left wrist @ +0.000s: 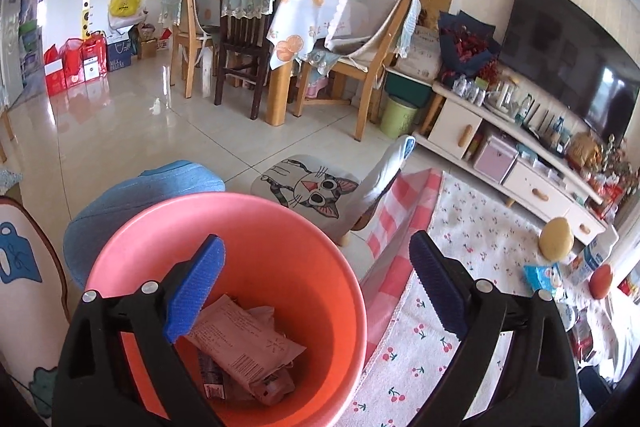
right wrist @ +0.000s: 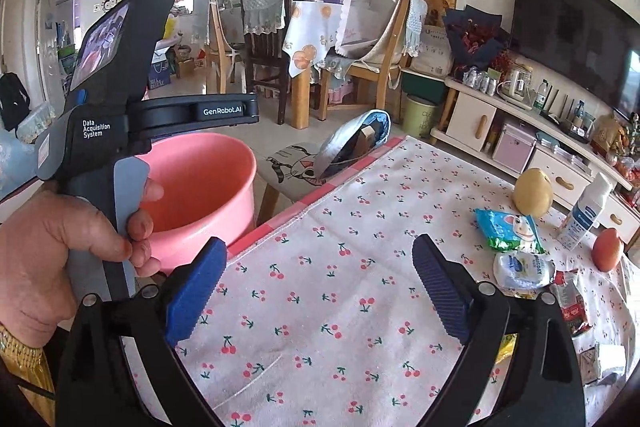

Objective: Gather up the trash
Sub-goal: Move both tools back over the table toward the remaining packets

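Both our grippers gape empty; the wrappers (right wrist: 520, 259) lie ahead-right of the right gripper (right wrist: 320, 291) (nearer), the left gripper (left wrist: 316, 291) over the bucket (left wrist: 340, 251).

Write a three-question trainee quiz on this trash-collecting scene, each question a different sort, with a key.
1. True or false: the pink bucket is empty.
2. Multiple choice: the blue-green snack packet on the cherry-print tablecloth lies nearest to A) the yellow pear, B) the television, C) the cat-print chair cushion.
3. Fill in: the right gripper is ___, with nothing between its fingers.

Key: 1 false, crumpled wrappers lie in its bottom; 2 A; 3 open.
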